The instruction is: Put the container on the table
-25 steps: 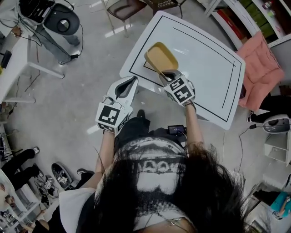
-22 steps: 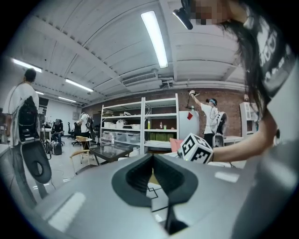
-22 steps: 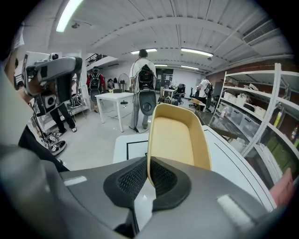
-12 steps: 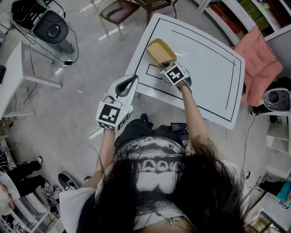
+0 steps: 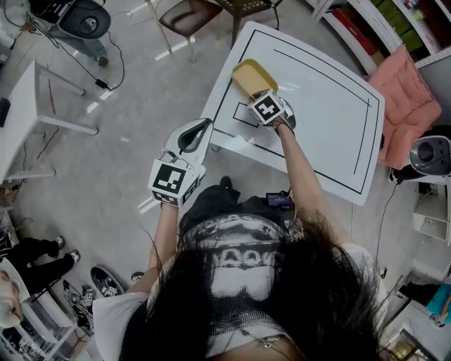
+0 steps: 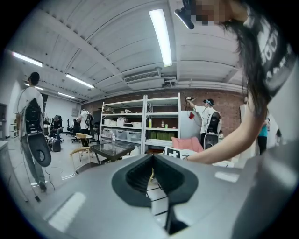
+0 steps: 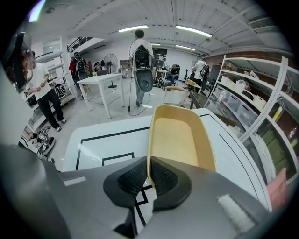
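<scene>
A shallow yellow container [image 5: 252, 75] [image 7: 180, 135] is over the near-left part of the white table [image 5: 324, 106] [image 7: 100, 137], beside a small black taped rectangle [image 5: 242, 115]. My right gripper [image 5: 258, 94] [image 7: 148, 176] is shut on the container's near rim, one pad inside and one outside. Whether the container's base touches the table I cannot tell. My left gripper [image 5: 200, 128] [image 6: 153, 164] hangs off the table's left edge above the floor, its jaws closed with nothing between them.
A black taped border runs round the tabletop. A pink cushion [image 5: 406, 95] lies past the table's right edge, and a brown chair [image 5: 189, 13] stands behind it. A white desk [image 5: 25, 113] stands at the left. Shelving [image 7: 261, 107] lines the right side.
My right gripper has carried the container farther from me, over the table towards its taped rectangle. The left gripper has stayed in place.
</scene>
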The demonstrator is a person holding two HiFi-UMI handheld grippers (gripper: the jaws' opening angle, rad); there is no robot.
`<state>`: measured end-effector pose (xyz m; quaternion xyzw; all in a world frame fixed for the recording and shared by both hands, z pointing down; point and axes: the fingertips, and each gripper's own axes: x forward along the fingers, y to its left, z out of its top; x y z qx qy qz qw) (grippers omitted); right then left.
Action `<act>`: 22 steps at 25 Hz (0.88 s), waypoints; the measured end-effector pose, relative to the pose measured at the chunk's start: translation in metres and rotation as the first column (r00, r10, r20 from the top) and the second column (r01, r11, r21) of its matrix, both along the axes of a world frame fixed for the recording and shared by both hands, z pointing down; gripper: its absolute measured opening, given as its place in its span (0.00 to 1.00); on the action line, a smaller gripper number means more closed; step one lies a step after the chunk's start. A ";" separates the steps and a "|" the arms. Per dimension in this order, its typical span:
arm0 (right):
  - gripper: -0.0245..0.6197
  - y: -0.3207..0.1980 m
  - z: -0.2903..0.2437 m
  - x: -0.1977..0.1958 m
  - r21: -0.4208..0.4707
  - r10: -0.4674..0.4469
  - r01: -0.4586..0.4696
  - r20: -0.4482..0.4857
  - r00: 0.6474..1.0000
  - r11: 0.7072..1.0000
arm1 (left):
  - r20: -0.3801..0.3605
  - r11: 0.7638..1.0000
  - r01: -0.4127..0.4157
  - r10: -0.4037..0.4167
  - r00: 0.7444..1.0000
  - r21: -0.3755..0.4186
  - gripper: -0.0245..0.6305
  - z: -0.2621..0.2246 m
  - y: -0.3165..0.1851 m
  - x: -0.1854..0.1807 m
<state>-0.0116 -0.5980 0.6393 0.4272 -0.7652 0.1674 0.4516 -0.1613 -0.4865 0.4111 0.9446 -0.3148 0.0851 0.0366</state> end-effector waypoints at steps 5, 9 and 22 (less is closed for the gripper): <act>0.08 -0.003 0.000 0.000 0.014 0.021 -0.021 -0.002 1.000 1.000 | 0.002 1.000 -0.001 0.001 1.000 -0.005 0.04 0.001 -0.001 -0.005; 0.14 -0.004 -0.005 0.002 0.030 0.048 -0.049 0.029 0.998 0.998 | 0.004 1.000 -0.005 0.005 1.000 -0.011 0.04 0.005 -0.001 -0.004; 0.16 0.034 -0.073 0.022 0.195 0.115 -0.149 0.172 0.978 0.969 | 0.008 0.999 -0.033 0.034 0.999 -0.036 0.04 0.012 0.006 0.013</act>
